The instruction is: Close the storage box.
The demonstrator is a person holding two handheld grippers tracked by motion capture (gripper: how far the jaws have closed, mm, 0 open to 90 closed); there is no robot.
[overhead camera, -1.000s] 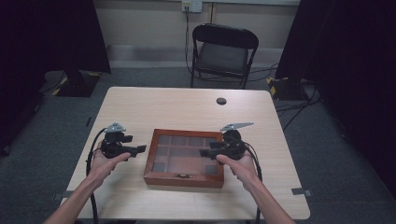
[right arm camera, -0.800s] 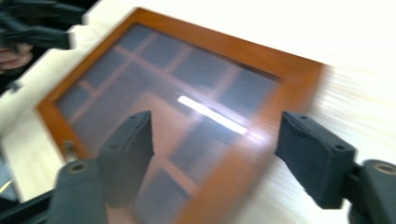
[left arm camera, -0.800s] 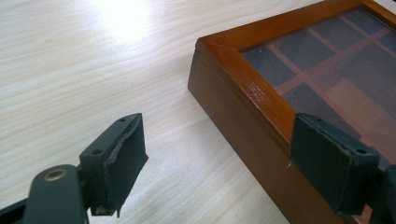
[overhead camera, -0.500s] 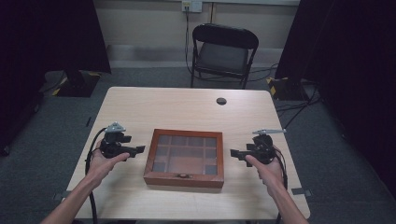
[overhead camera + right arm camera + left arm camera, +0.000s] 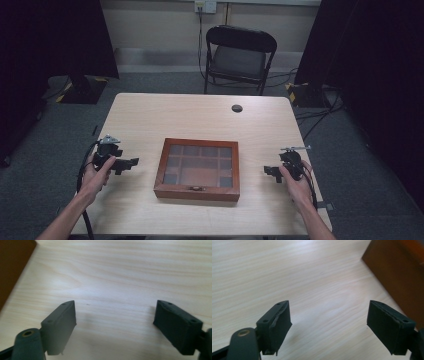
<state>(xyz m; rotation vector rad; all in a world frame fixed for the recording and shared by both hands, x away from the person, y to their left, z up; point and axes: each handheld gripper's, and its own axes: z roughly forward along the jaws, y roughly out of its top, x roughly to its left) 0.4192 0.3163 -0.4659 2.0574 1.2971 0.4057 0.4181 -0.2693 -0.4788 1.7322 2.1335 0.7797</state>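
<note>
Right claw [image 5: 271, 173]: at 4 o'clock from the box, low over the table [image 5: 150, 115]; jaws wide apart with bare wood between them in the right gripper view [image 5: 113, 327]. A second ago it sat at the box's right edge; it has since pulled out to the right and dropped, and its jaws have just been opening, nothing between them.
Left claw [image 5: 131, 163]: at 9 o'clock from the box, apart from it; jaws spread, empty, pointing at the box's left side [image 5: 329, 327]. It has drifted a little away from the box.
Box [image 5: 197, 169]: wooden, glass lid down, brass latch on the near edge, sitting flat at table centre, touched by neither claw. Its place matches the earlier pictures.
Reading: both hands have backed off; looks like the box is released and the handling step is over or paused.
Far: small dark disc [image 5: 237, 108] at 12 o'clock near the far edge; folding chair [image 5: 239, 57] beyond.
Hard to make out: contents of the compartments under the glass are dim; whether the latch is fastened, cannot tell. Each gripper view cuts the box to a brown corner [image 5: 399, 272] [image 5: 12, 270].
</note>
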